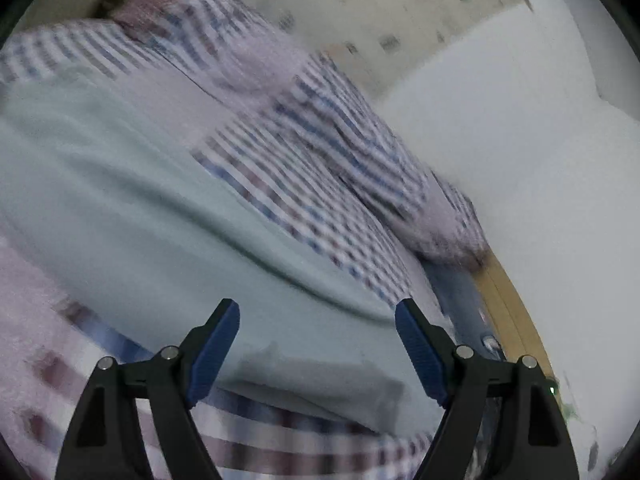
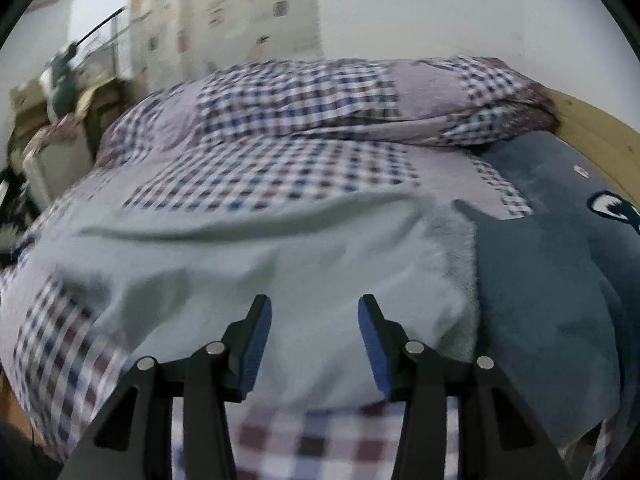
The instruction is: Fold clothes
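A pale green garment [image 2: 248, 256] lies spread across a bed covered in a checked quilt [image 2: 280, 168], its cloth rumpled into long soft folds, as two hand-held grippers hover low over its near edge. The left gripper [image 1: 318, 344] stands with its blue-padded fingers [image 1: 216, 344] spread wide apart, nothing between them, above the garment [image 1: 140, 216] where the fabric's edge meets the quilt [image 1: 304, 184]. The right gripper [image 2: 316, 344] is likewise parted, though less widely, and grips nothing; the green cloth fills the gap between its fingers [image 2: 254, 344]. To the right of the garment, just beside it and touching its edge, rests a grey-blue plush cushion [image 2: 552, 280] with a dark-and-white emblem on it, set against a pale wooden bed frame [image 2: 600, 136]. Farther back, a second heap of checked bedding [image 2: 400, 96] is bunched along the head of the bed. A patterned curtain [image 2: 224, 12] hangs against the white wall [image 2: 460, 8] behind, and cluttered furniture [image 2: 60, 104] stands at the left. Both views are blurred, so finer detail of the garment cannot be made out.
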`<move>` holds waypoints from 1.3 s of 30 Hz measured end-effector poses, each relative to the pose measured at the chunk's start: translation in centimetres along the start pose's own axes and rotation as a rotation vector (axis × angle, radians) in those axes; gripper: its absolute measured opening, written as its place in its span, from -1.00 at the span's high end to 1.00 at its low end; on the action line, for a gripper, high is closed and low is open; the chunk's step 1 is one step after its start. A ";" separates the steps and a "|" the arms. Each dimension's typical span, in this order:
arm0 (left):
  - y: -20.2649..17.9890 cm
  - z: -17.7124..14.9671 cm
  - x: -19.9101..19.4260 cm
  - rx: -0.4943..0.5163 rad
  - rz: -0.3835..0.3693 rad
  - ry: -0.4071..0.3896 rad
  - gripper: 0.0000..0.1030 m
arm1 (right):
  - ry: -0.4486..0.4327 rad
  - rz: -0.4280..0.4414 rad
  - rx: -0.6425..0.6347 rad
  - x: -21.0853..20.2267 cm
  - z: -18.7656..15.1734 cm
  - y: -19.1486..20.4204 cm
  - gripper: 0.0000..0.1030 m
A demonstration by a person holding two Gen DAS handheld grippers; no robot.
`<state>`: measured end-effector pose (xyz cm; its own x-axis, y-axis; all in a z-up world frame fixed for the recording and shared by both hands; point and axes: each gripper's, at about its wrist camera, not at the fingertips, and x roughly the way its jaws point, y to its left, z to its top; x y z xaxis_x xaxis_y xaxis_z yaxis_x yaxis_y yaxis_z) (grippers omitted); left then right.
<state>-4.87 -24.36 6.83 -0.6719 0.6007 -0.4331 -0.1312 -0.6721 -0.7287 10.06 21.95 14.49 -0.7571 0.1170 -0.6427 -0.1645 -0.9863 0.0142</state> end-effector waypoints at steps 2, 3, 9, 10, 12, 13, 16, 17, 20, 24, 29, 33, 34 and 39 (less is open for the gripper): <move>-1.6 -1.7 2.5 0.015 -0.037 0.068 -0.62 | 0.013 -0.023 0.049 1.2 1.1 -2.8 0.02; -2.1 -2.7 3.3 0.029 -0.042 0.101 -0.62 | 0.024 -0.023 0.082 2.0 1.5 -4.5 0.02; -4.2 -6.0 6.2 0.094 -0.096 0.251 -0.62 | 0.143 0.042 0.283 5.7 1.3 -12.4 0.02; -4.3 -6.1 6.4 0.093 -0.109 0.262 -0.62 | 0.163 0.061 0.307 6.2 1.0 -13.4 0.02; -4.5 -6.4 6.8 0.094 -0.124 0.283 -0.62 | 0.181 0.088 0.348 6.9 0.3 -14.9 0.02; -4.6 -6.5 7.1 0.094 -0.132 0.293 -0.62 | 0.186 0.115 0.371 7.2 0.0 -15.6 0.02; -5.7 -7.1 8.5 0.103 -0.153 0.330 -0.62 | 0.214 0.152 0.396 8.4 -0.4 -16.5 0.02; -6.2 -7.3 9.1 0.107 -0.160 0.343 -0.62 | 0.225 0.156 0.392 8.8 -0.5 -16.4 0.01; -7.6 -8.0 10.8 0.117 -0.171 0.378 -0.60 | 0.254 0.180 0.375 10.1 -0.5 -15.7 -0.02; -8.0 -8.2 11.7 0.123 -0.052 0.349 0.71 | 0.255 0.146 0.310 9.2 0.8 -14.7 0.26; -7.2 -7.1 9.9 0.018 -0.087 0.269 0.94 | 0.255 0.105 0.229 8.0 2.4 -13.5 0.82; -6.6 -6.4 9.4 -0.024 -0.080 0.231 0.95 | 0.210 0.093 0.249 6.1 2.9 -14.5 0.82; -6.5 -6.5 9.6 -0.021 -0.064 0.236 0.95 | 0.197 0.090 0.258 5.6 3.0 -14.8 0.82; -7.7 -7.8 10.5 0.058 0.040 0.277 0.95 | 0.278 -0.051 0.311 6.8 0.6 -16.0 0.75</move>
<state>-5.22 -9.50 3.81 -0.4540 0.6631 -0.5951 -0.1554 -0.7166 -0.6799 7.19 38.56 10.36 -0.5506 0.0867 -0.8303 -0.4127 -0.8928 0.1804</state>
